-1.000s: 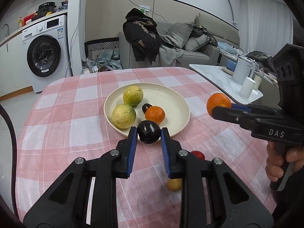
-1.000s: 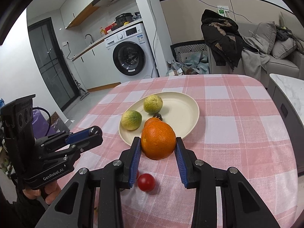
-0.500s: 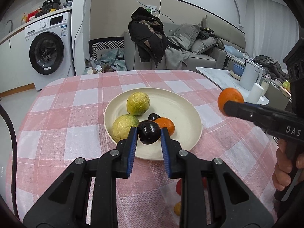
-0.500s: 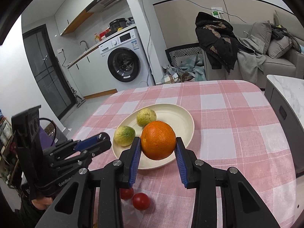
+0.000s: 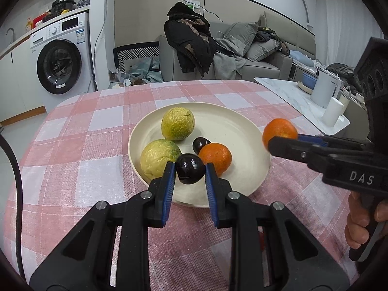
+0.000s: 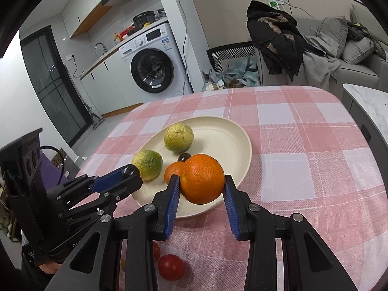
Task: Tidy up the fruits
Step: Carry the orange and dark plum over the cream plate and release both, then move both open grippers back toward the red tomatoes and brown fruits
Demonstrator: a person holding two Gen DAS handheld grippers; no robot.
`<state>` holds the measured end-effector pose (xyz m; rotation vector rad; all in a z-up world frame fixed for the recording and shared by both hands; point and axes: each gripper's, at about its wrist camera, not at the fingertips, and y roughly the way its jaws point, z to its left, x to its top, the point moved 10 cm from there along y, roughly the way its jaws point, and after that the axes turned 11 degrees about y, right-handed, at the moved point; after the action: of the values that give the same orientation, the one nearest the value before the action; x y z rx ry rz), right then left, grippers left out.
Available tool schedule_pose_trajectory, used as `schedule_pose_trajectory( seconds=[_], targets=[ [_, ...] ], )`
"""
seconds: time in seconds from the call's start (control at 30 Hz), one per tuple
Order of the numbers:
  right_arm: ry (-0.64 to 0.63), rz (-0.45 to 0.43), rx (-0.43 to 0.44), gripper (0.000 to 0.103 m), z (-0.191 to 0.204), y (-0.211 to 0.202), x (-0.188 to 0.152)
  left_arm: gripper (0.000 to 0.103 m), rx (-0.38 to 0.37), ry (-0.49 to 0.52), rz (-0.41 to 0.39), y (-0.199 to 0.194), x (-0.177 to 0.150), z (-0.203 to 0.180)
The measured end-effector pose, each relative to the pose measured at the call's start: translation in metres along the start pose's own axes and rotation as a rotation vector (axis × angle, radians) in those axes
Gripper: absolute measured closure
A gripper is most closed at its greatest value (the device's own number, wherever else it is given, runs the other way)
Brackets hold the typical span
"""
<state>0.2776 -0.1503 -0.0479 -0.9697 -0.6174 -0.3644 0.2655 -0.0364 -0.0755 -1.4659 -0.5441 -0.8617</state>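
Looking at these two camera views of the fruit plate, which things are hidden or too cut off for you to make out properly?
- Small orange fruit on the cream plate: in the right wrist view, mostly hidden behind the big orange held in the right hand-held gripper.
- Small yellow fruit on the checked cloth: right wrist view, only a sliver shows past the gripper's frame.
- Red tomato: left wrist view, nearly all covered by the left hand-held gripper.

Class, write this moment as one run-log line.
left tongs: shut on plum | right tongs: shut on orange | both over plate
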Motion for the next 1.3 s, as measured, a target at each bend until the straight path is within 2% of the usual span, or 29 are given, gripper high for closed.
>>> schedule_pose_trajectory(
  seconds=[0.27, 0.57, 0.63, 0.7, 0.73, 0.77, 0.8, 0.87, 0.9, 0.93, 1.0, 1.07, 1.3],
  targets=[
    [-0.014, 0.045, -0.039, 0.066, -0.006, 0.023, -0.012, 0.081, 0.001, 0.009, 0.021, 0.01, -0.005, 0.002],
    [-0.045, 0.026, -0.061, 0.066, -0.003, 0.024, -0.011, 0.081, 0.003, -0.006, 0.026, 0.011, -0.006, 0.005],
    [-0.049, 0.019, -0.066, 0.063, -0.003, 0.022, -0.01, 0.08, 0.008, -0.002, 0.028, 0.011, -0.006, 0.006],
    [-0.049, 0.011, -0.066, 0.05, -0.004, 0.018, -0.01, 0.078, 0.016, 0.004, 0.042, 0.01, -0.009, 0.007],
    [-0.05, 0.006, -0.065, 0.048, -0.004, 0.016, -0.009, 0.073, 0.02, 0.006, 0.046, 0.009, -0.01, 0.008],
    [-0.053, 0.004, -0.064, 0.044, -0.004, 0.013, -0.009, 0.063, 0.022, 0.008, 0.049, 0.008, -0.01, 0.008],
    [-0.056, 0.003, -0.065, 0.036, -0.004, 0.011, -0.01, 0.058, 0.023, 0.008, 0.047, 0.005, -0.01, 0.009],
    [-0.061, 0.009, -0.06, 0.025, -0.005, 0.006, -0.012, 0.031, 0.026, 0.005, 0.036, -0.004, -0.009, 0.01],
    [-0.063, 0.009, -0.057, 0.02, -0.005, 0.003, -0.013, 0.026, 0.027, 0.002, 0.028, -0.009, -0.008, 0.011],
    [-0.067, 0.009, -0.056, 0.017, -0.005, -0.001, -0.015, 0.016, 0.029, -0.004, 0.02, -0.015, -0.007, 0.012],
    [-0.073, 0.01, -0.064, 0.006, -0.007, -0.007, -0.018, 0.012, 0.025, -0.006, 0.002, -0.03, -0.007, 0.012],
    [-0.081, 0.006, -0.075, 0.002, -0.009, -0.014, -0.02, 0.001, 0.032, -0.002, -0.009, -0.044, -0.008, 0.012],
    [-0.085, 0.001, -0.041, 0.0, -0.003, -0.04, -0.028, 0.001, 0.08, 0.049, -0.04, -0.092, -0.017, 0.009]
  ],
)
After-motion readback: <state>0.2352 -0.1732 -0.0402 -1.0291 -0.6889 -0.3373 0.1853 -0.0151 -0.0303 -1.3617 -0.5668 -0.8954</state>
